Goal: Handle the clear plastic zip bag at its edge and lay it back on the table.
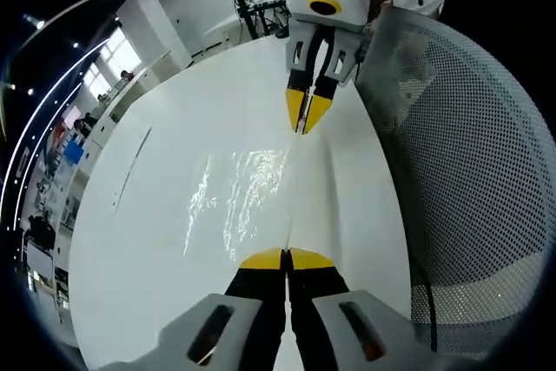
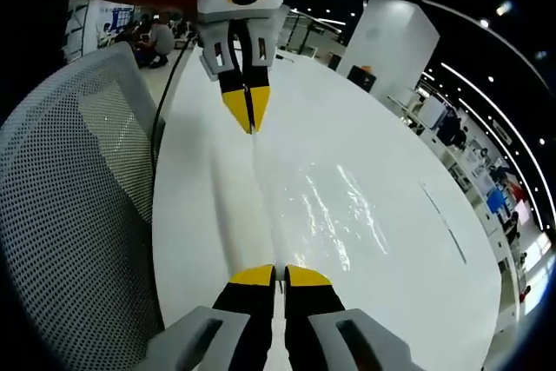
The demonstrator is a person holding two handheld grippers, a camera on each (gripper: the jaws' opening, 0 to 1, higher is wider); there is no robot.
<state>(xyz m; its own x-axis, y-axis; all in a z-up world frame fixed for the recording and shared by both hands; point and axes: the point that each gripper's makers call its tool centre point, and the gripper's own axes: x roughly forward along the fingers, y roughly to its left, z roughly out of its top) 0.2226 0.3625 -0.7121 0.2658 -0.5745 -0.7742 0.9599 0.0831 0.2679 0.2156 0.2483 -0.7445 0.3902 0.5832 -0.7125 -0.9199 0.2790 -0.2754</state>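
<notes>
The clear bag (image 1: 252, 197) is stretched taut between the two grippers above the white counter (image 1: 130, 241), its wrinkled film glinting ahead of the left gripper (image 1: 286, 258), whose yellow-tipped fingers are pressed together on the bag's near edge. At the far end of that edge the right gripper (image 1: 306, 115) pinches the bag with its fingers closed too; from its own view the right gripper (image 2: 280, 274) grips the edge while the left gripper (image 2: 249, 110) holds the opposite end. A mesh chair (image 2: 78, 215) stands just beside the counter (image 2: 417, 301), on the side away from the bag (image 2: 330, 206).
</notes>
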